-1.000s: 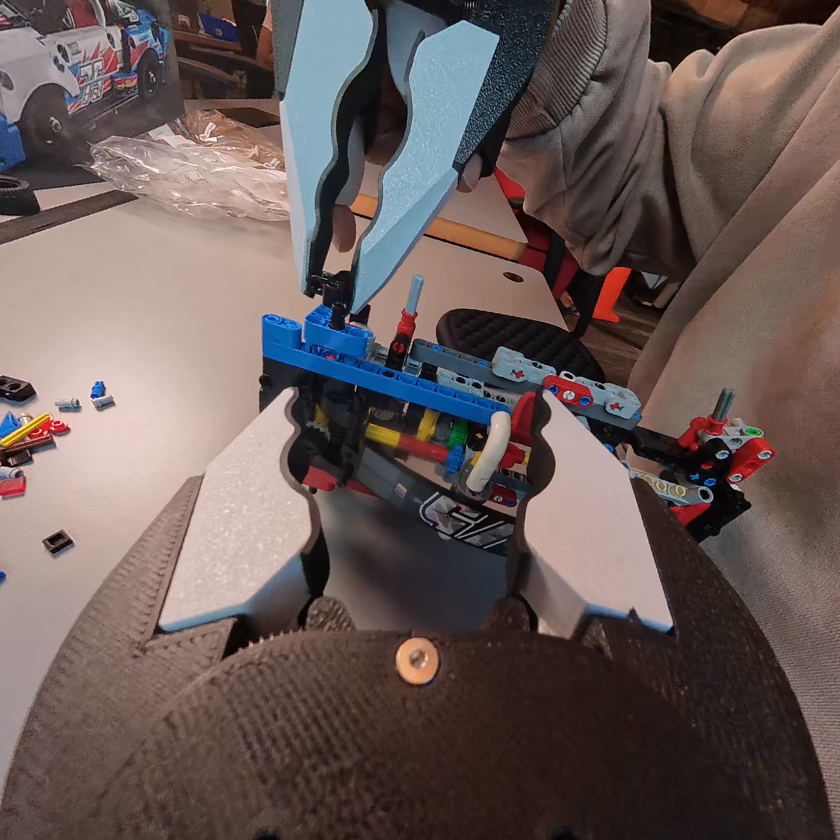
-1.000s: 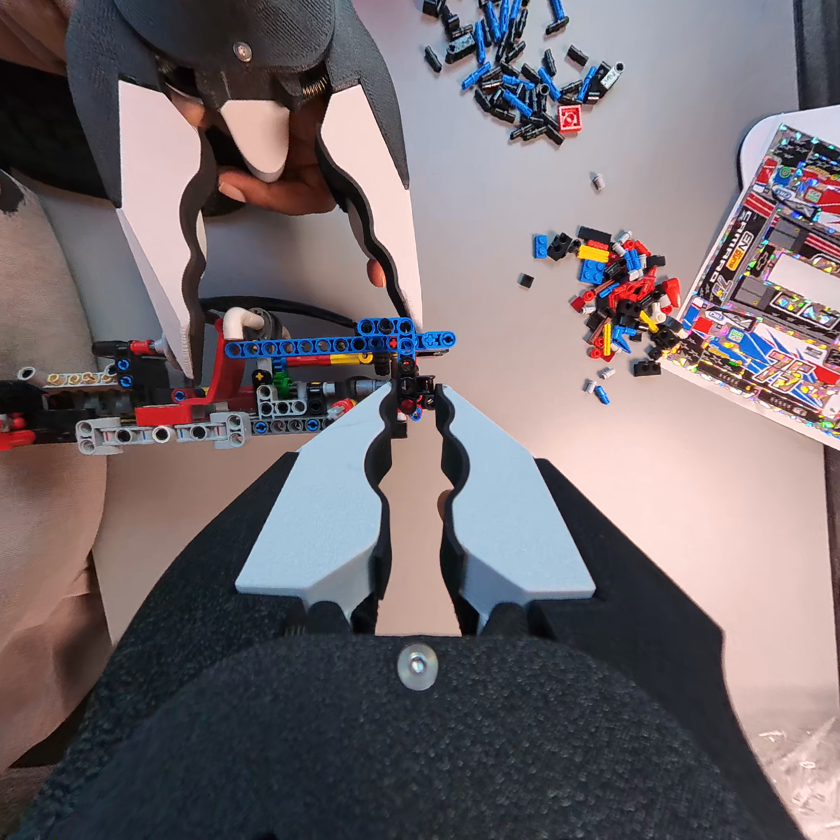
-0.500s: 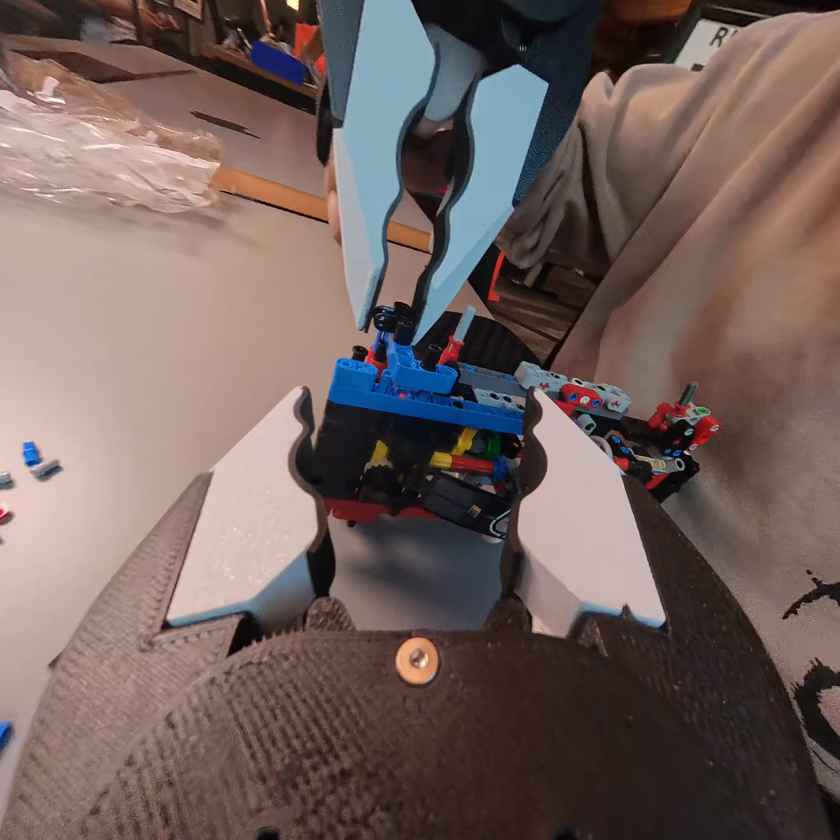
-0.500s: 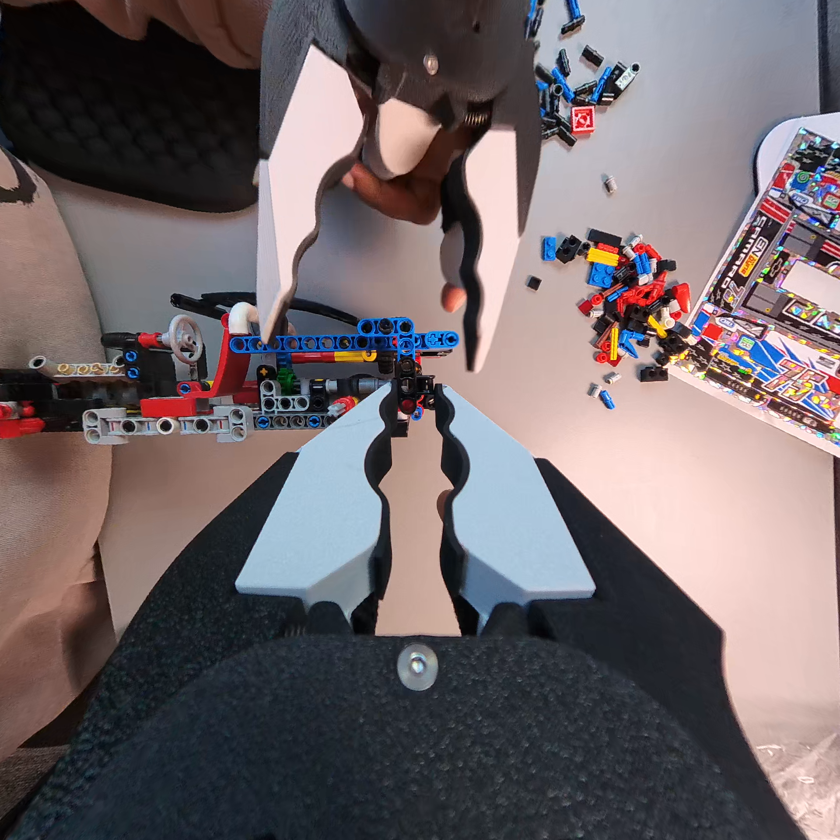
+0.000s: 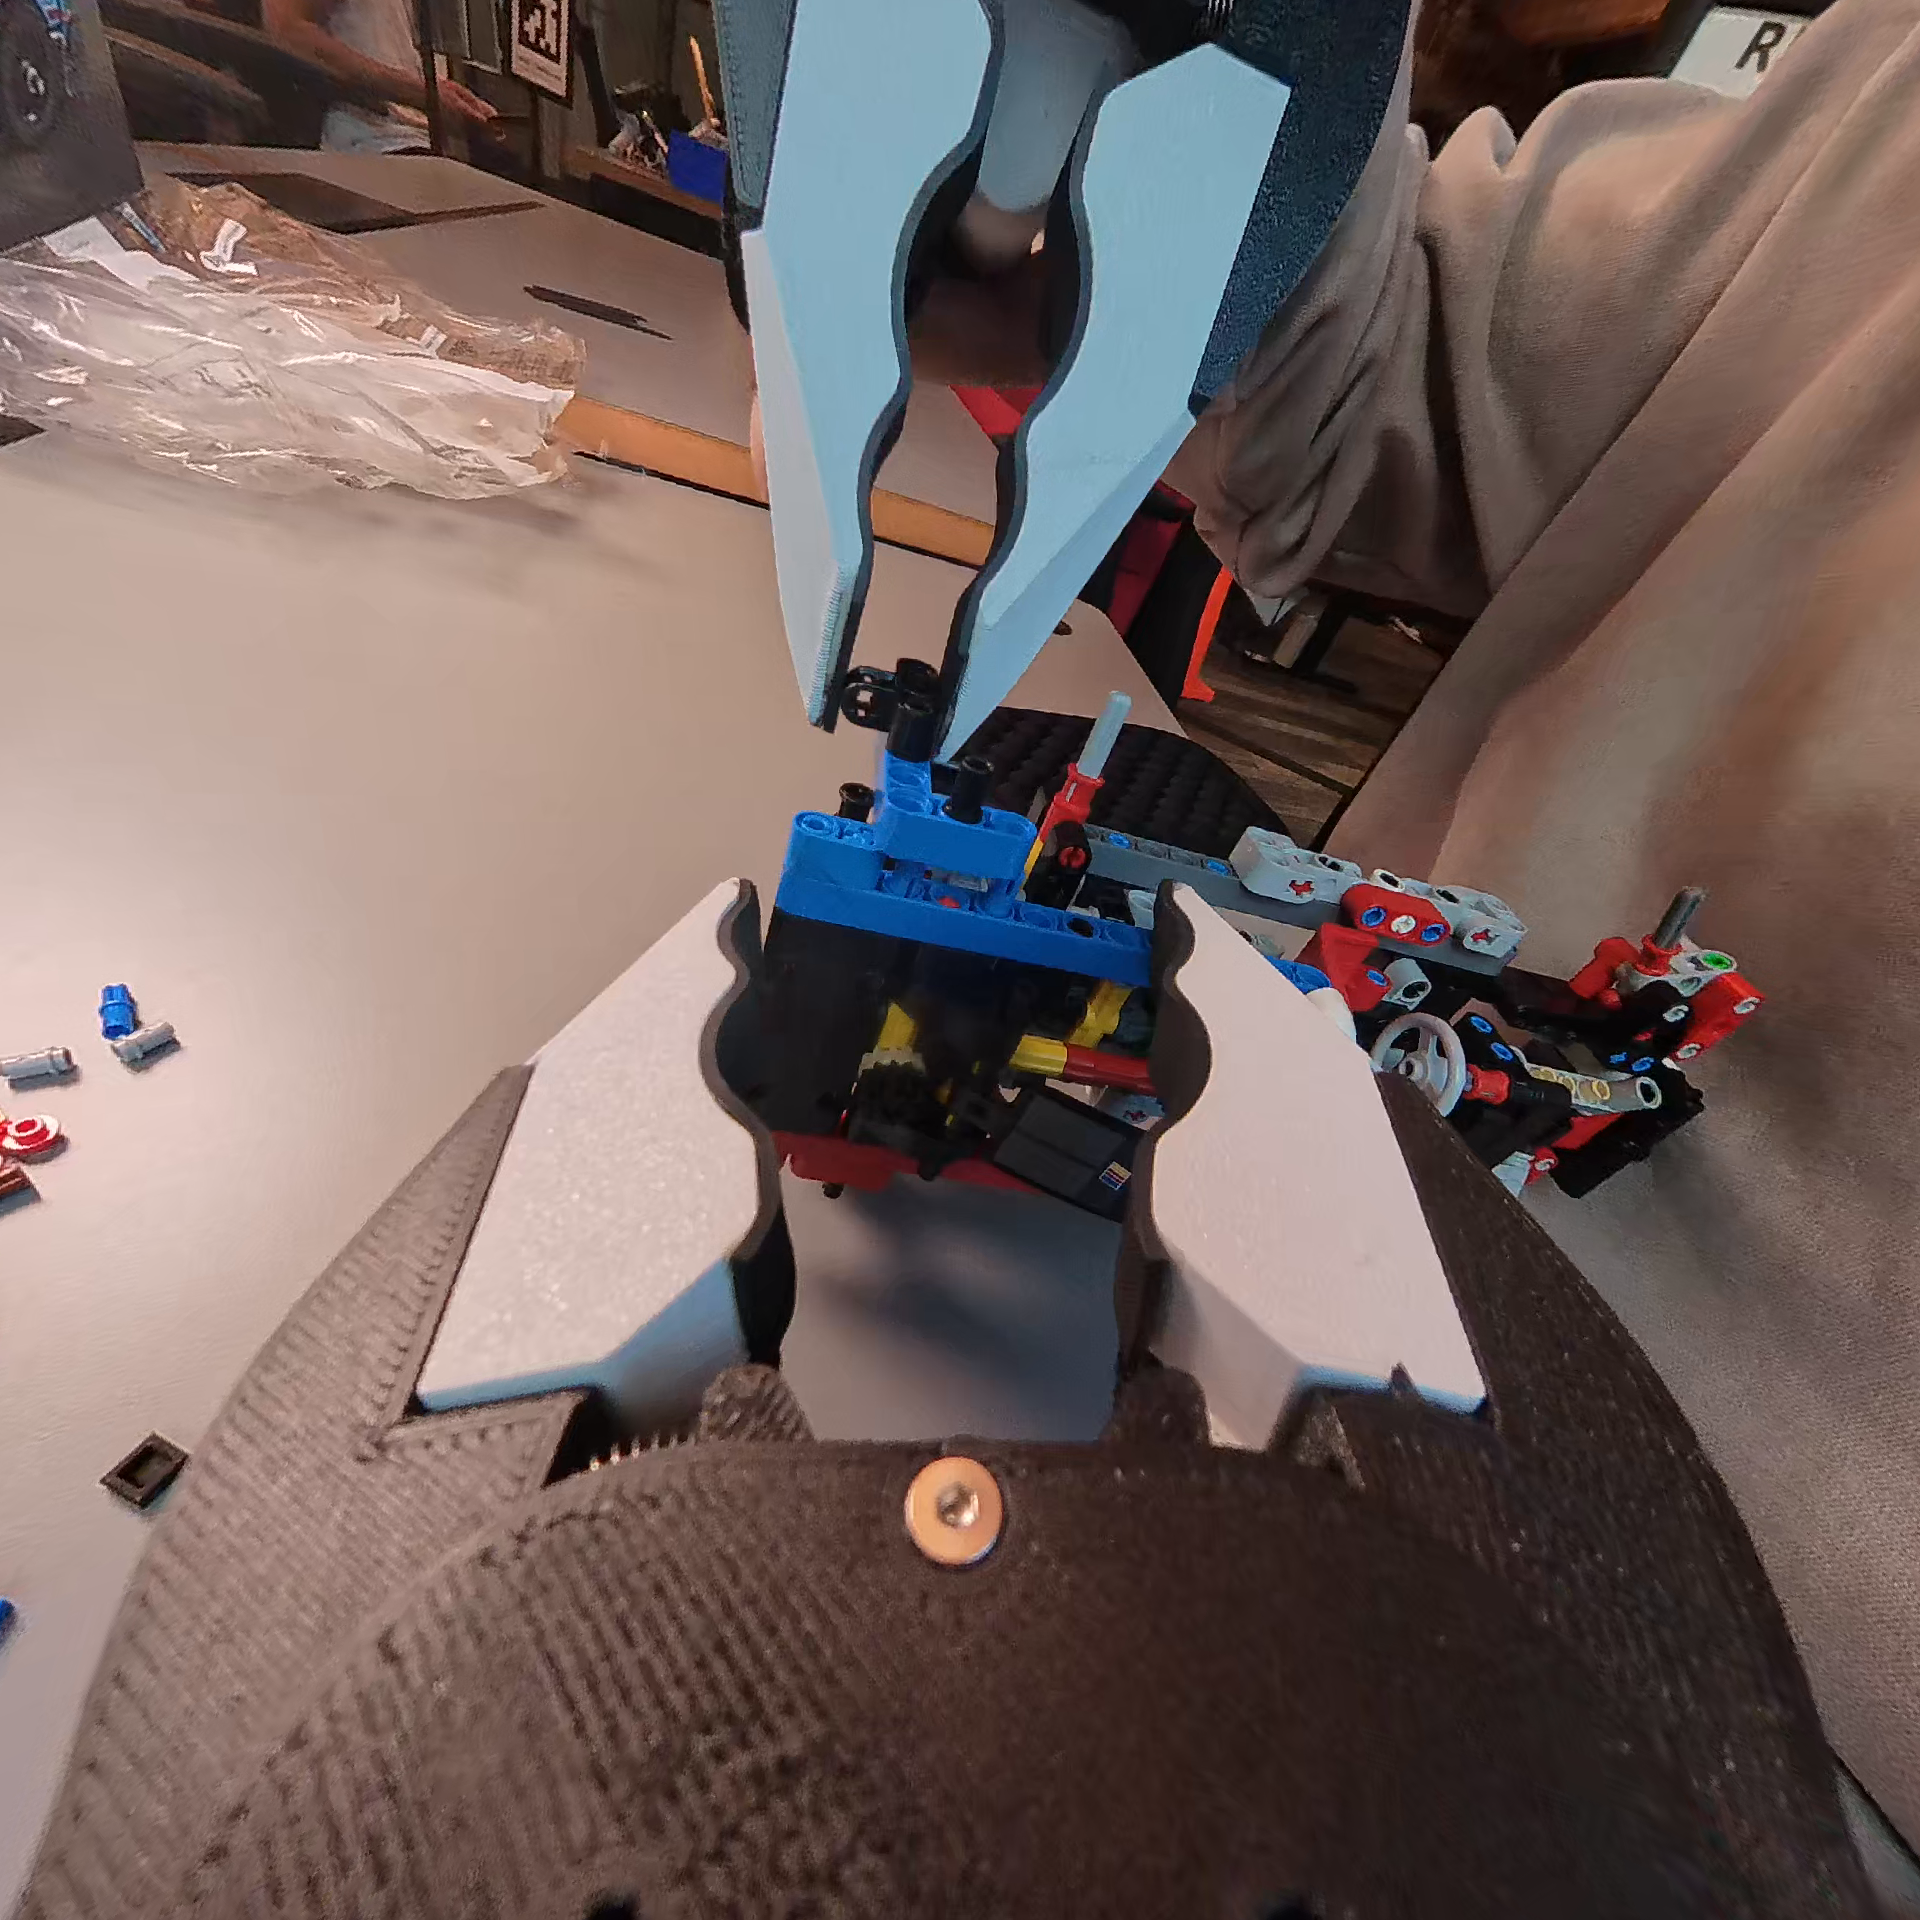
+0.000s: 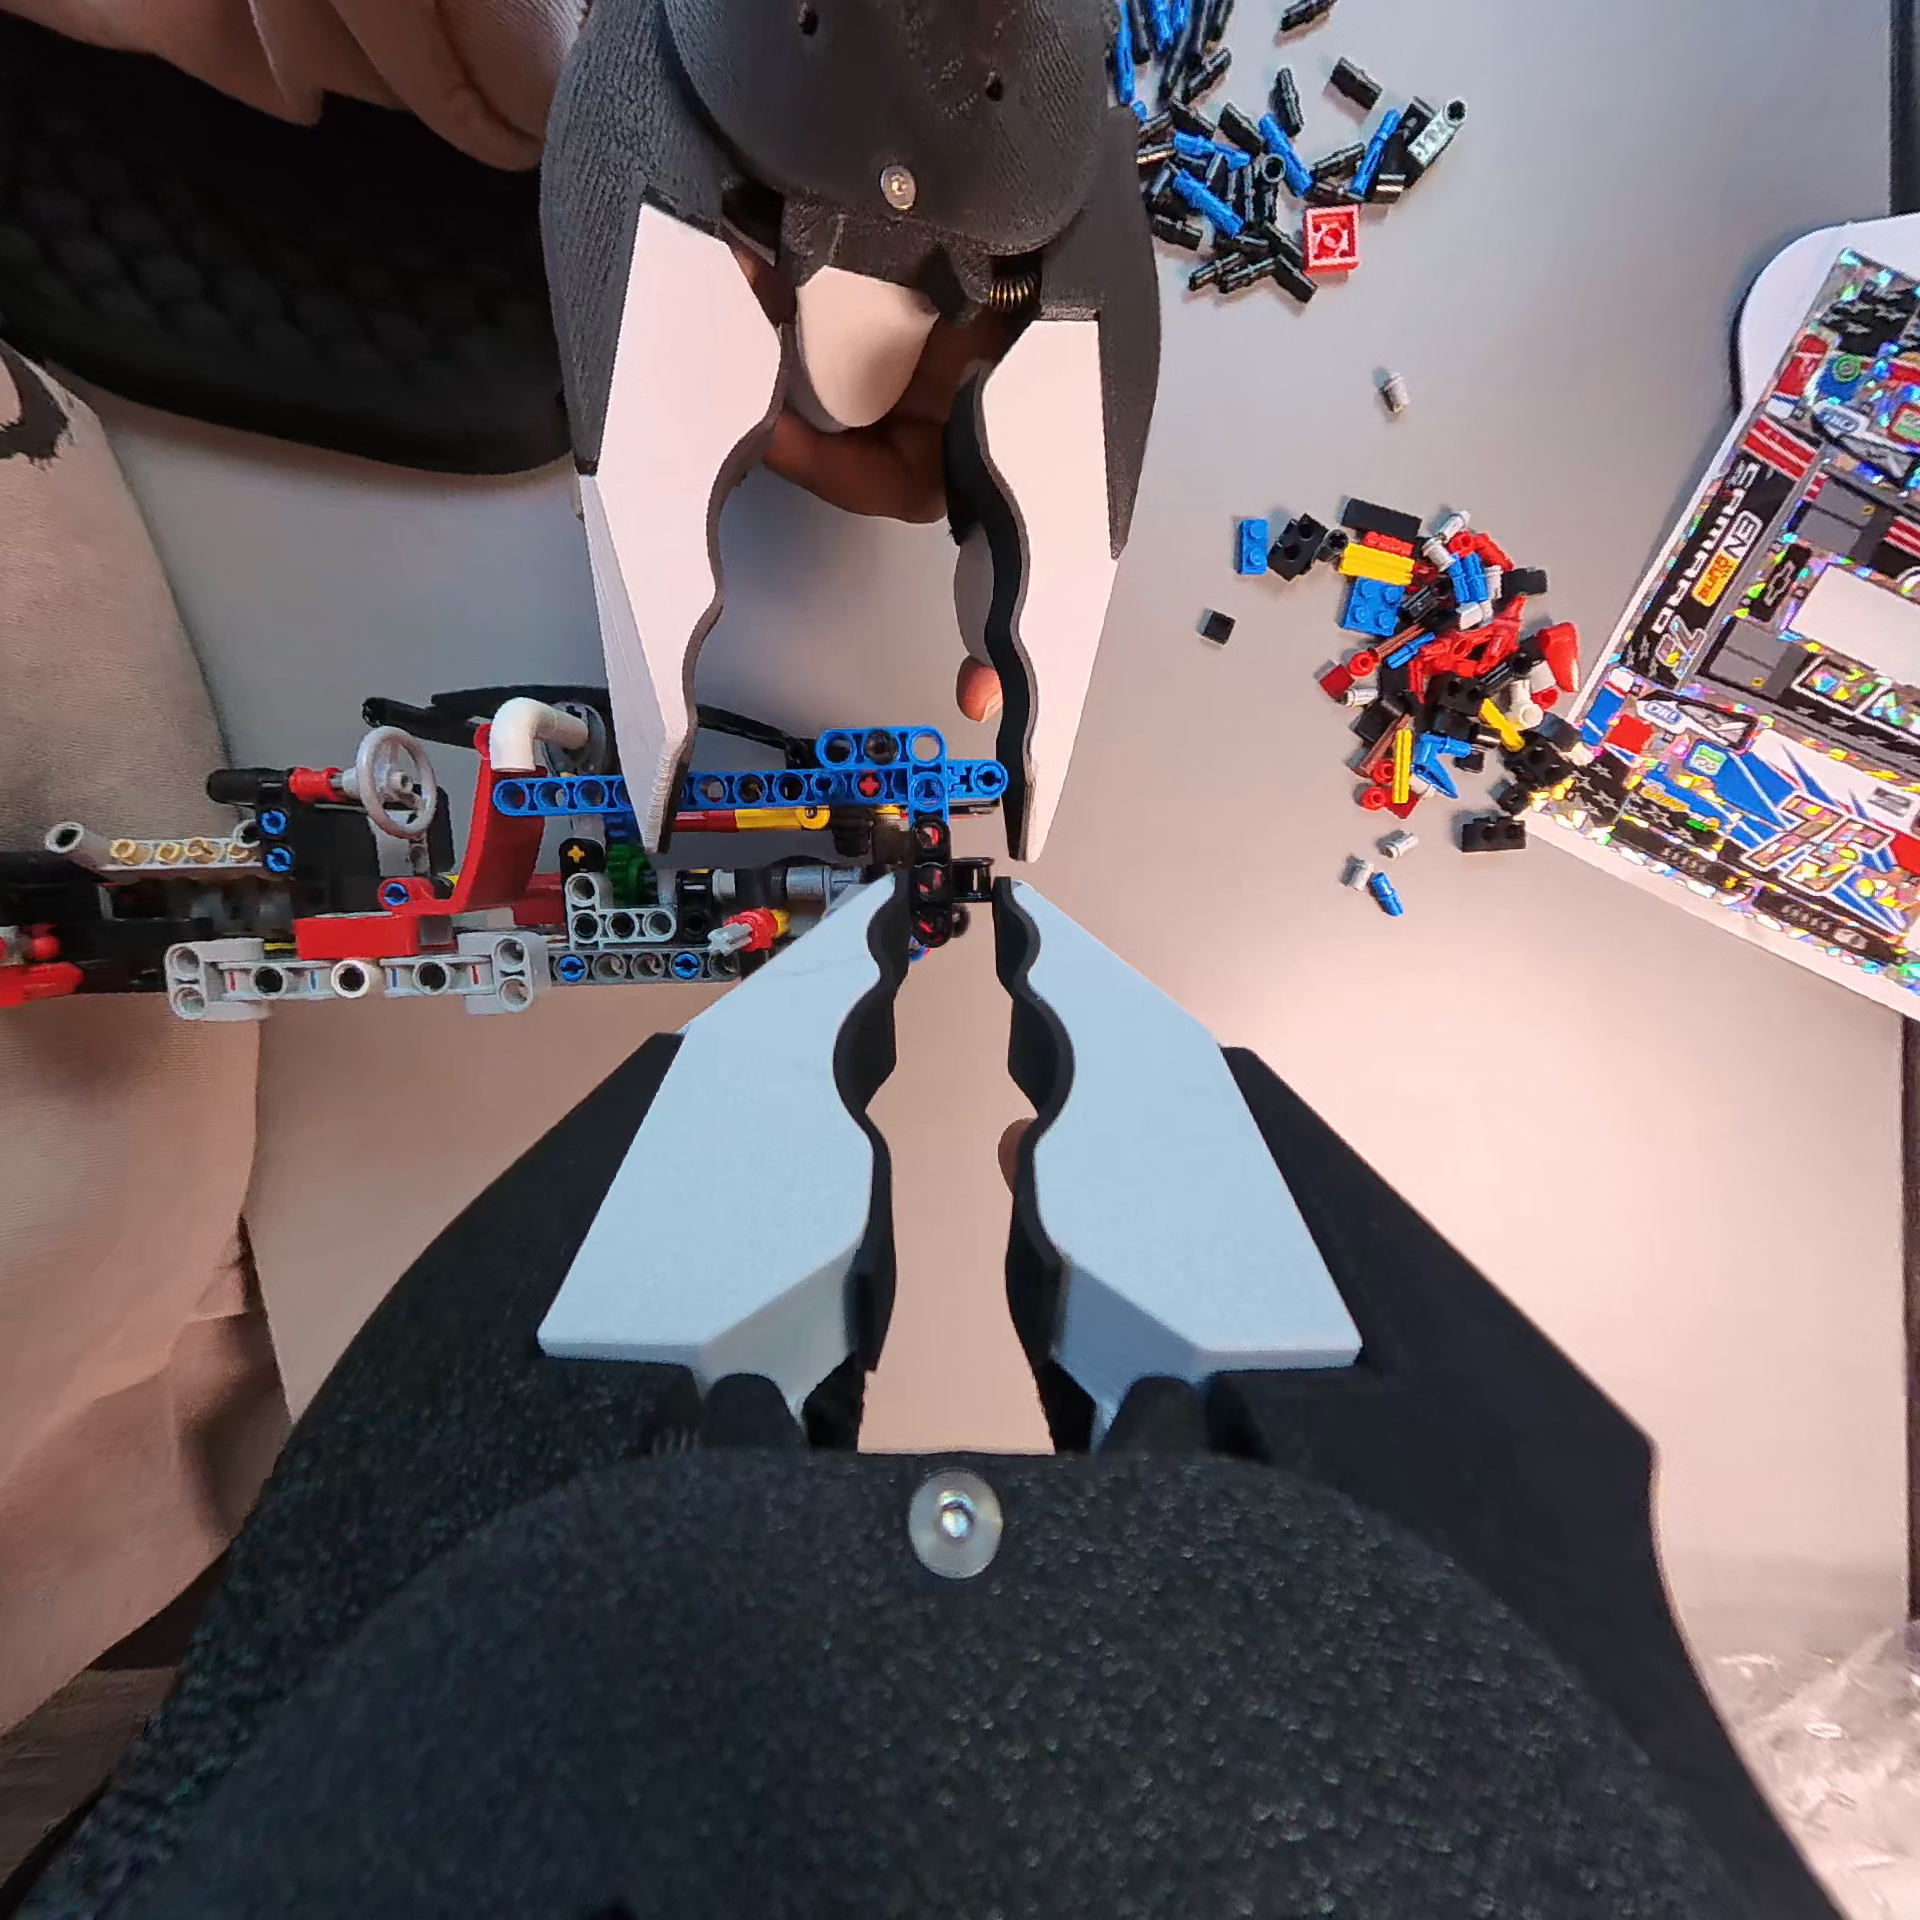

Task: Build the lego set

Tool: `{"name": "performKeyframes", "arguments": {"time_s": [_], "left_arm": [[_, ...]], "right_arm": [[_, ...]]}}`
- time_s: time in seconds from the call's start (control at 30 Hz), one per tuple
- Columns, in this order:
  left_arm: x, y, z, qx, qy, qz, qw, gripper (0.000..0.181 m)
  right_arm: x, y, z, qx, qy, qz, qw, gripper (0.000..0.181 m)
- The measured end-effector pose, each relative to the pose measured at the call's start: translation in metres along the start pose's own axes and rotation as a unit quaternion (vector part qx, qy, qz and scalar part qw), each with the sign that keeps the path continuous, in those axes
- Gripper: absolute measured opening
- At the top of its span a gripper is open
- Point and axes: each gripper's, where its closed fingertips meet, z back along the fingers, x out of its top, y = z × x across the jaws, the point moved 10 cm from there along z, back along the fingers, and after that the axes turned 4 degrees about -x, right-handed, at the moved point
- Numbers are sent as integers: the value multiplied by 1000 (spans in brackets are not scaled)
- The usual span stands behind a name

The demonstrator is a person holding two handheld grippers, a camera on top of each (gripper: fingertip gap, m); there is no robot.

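The left claw (image 5: 951, 997) grips the blue-topped end of the lego car frame (image 5: 1039, 997), held just above the grey tabletop (image 5: 312, 779). Above the frame, the right claw (image 6: 943, 888) pinches a small black connector piece (image 6: 940, 883) against the frame's blue beam (image 6: 748, 790). Beyond the frame lie loose bricks (image 6: 1444, 644) and a sticker sheet (image 6: 1787, 644).

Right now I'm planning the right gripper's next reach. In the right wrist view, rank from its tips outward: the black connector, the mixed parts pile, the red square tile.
1. Black connector: pinched between the right gripper tips.
2. Mixed parts pile: on the table, right and ahead.
3. Red square tile: top right, beside the blue and black pins.
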Motion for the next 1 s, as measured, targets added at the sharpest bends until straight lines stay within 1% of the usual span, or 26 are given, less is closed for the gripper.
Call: {"name": "performKeyframes", "arguments": {"time_s": [0.17,0.3,0.4,0.5,0.63,0.73,0.83,0.9,0.97,1.0], "left_arm": [[0,0,0,4,-2,3,1000,74],[0,-1,-1,8,-4,5,1000,72],[0,-1,-1,14,-5,6,1000,71],[1,-3,-1,20,-4,2,1000,70],[9,-5,10,51,-17,-36,998,58],[16,-10,20,67,-35,-57,996,42],[19,-16,19,70,-18,-84,994,31],[17,-18,15,71,-6,-93,993,28],[17,-19,12,81,-5,-104,991,22],[17,-19,12,85,-5,-108,990,21]], "right_arm": [[0,-1,9,21,-23,-36,999,13],[-7,-4,2,51,-32,-84,995,13],[-11,-2,-2,45,-39,-80,995,13],[-12,2,-1,26,-41,-55,997,13],[-11,5,1,3,-33,-23,999,14],[-12,5,1,0,-34,-21,999,13],[-13,5,1,-2,-38,-18,999,13],[-14,4,1,-2,-42,-16,999,13],[-15,4,1,0,-44,-15,999,13],[-15,3,1,0,-45,-14,999,13]]}}
